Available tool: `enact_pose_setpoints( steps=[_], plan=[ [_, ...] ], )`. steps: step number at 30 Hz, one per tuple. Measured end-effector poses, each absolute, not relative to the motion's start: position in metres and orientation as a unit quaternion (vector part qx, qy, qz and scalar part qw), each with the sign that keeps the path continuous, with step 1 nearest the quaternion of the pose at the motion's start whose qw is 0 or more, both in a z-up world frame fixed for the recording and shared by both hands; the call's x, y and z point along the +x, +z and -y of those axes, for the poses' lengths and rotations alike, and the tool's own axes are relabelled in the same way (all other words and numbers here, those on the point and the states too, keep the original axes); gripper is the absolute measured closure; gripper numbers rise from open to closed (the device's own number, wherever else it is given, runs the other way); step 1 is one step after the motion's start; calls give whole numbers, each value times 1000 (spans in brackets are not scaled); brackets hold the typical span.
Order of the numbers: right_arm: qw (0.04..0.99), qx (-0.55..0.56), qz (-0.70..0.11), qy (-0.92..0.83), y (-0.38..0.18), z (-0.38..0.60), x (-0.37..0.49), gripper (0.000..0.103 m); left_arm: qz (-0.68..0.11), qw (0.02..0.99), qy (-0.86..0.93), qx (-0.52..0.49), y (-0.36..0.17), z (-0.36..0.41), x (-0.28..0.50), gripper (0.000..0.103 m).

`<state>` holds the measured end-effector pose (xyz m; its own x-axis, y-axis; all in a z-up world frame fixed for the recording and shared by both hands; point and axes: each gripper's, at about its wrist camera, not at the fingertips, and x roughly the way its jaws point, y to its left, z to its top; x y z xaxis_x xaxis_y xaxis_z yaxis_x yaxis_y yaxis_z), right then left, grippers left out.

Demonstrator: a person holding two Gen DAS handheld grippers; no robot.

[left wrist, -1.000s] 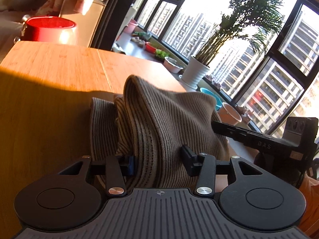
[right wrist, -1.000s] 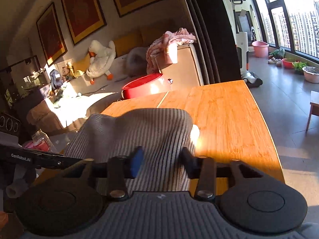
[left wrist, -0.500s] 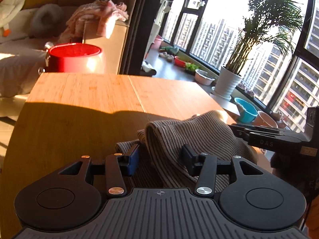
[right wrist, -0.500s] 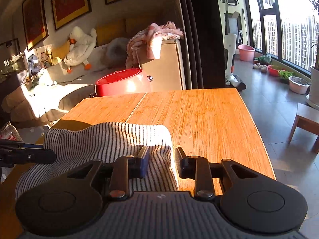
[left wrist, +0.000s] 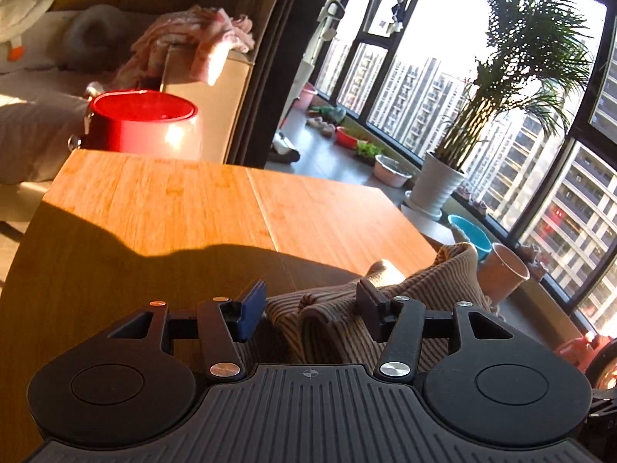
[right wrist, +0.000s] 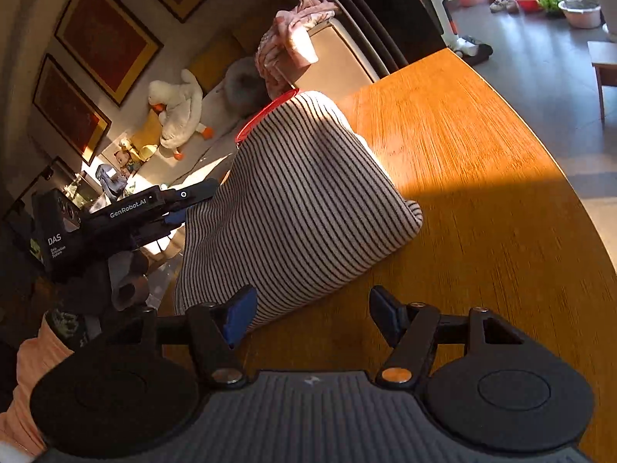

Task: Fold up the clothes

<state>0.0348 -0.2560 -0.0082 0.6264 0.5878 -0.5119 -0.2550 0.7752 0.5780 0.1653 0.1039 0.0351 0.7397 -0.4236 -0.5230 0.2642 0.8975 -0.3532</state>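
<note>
Both grippers' jaws gape wide, left gripper [left wrist: 310, 301] and right gripper [right wrist: 312, 316] holding nothing, striped sweater [right wrist: 300, 200] bunched on the counter [right wrist: 482, 193]; folded or awaiting regrasp, can't tell.

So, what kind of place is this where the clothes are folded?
Most likely a home living room in a high apartment: a sofa with a plush duck, framed pictures on the wall, and big windows facing tower blocks. The striped garment lies on a wooden table.

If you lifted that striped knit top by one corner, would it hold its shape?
Probably not. The striped knit top already sags in soft folds on the wooden table, so it would likely droop and unfold. It looks light and unlikely to slip.
</note>
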Motion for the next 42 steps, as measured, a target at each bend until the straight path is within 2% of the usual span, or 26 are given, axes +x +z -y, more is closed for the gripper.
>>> enact_pose_setpoints(
  steps=[5, 8, 13, 20, 23, 26, 30, 34, 36, 39, 42],
  plan=[
    [926, 152, -275, 209, 19, 260, 38, 37, -321, 910, -227, -135, 27, -111, 139, 28],
    [943, 97, -250, 195, 20, 261, 46, 33, -327, 900, -256, -136, 23, -114, 122, 23],
    [944, 32, -251, 212, 4, 249, 65, 30, -336, 885, -298, -123, 14, -111, 97, 15],
    [930, 92, -236, 267, 8, 253, 81, 29, -355, 881, -290, -118, -4, -91, 107, 20],
    [923, 82, -240, 291, 6, 252, 77, 18, -355, 880, -290, -120, -5, -91, 111, 21],
    [918, 67, -257, 296, -3, 247, 80, 18, -355, 880, -291, -123, -6, -87, 114, 22],
    [909, 105, -267, 303, -12, 242, 92, 15, -356, 879, -289, -130, -9, -84, 118, 22],
    [909, 100, -267, 305, -13, 229, 84, 23, -355, 880, -289, -125, -8, -80, 113, 30],
    [910, 103, -268, 299, -12, 228, 77, 34, -353, 880, -293, -121, -6, -78, 110, 37],
    [904, 128, -280, 298, -9, 234, 63, 48, -354, 880, -298, -112, -2, -75, 103, 39],
    [896, 138, -290, 308, -2, 240, 43, 54, -367, 868, -314, -111, 1, -73, 90, 41]
  ],
)
